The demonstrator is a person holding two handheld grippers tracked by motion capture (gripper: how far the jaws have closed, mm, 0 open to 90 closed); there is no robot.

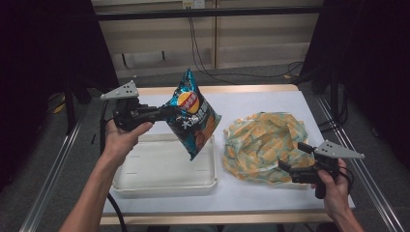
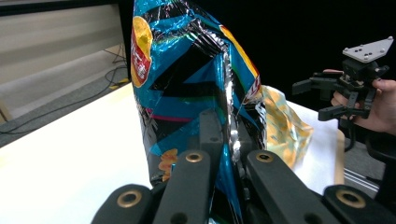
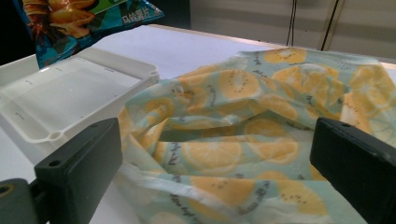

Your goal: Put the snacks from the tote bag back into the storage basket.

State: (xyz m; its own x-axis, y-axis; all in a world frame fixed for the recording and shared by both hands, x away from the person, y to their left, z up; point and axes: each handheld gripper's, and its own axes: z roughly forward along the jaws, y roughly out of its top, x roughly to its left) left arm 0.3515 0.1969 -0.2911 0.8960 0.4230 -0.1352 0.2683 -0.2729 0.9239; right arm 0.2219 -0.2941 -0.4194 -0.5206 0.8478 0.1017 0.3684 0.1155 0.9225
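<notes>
White cloth covers the table (image 1: 270,99), with dark curtains to either side and a pale panelled wall behind it. Taking the white tray (image 1: 164,180) as the landmark, the nearest thing is its front rim, close to the person's edge of the table; the tray lies flat and nothing rests in it as far as the high view shows.

To the right of the tray, at about the same nearness, the right gripper (image 1: 290,157) hangs with its jaws spread wide, holding nothing. Its own view shows the two black jaws standing far apart on either side of the lemon-print bag (image 3: 243,149), which lies slumped just right of the tray, close to its rim but not on it.

Above the tray's far half, the chip bag (image 1: 192,113) hangs in the air, tilted, its lower corner over the tray and not touching it. The left gripper (image 1: 162,112), to the left of that bag and above the tray's far left corner, is clamped on the bag's crimped edge; the left gripper view shows the jaws pressed onto the foil seam (image 2: 229,140).

My reading is that the work is near its middle: the chip bag is lifted clear and carried over the tray, but it is not yet set down or let go. What is left is to lower it into the tray and release it; whether more items sit inside the lemon-print bag cannot be told.
</notes>
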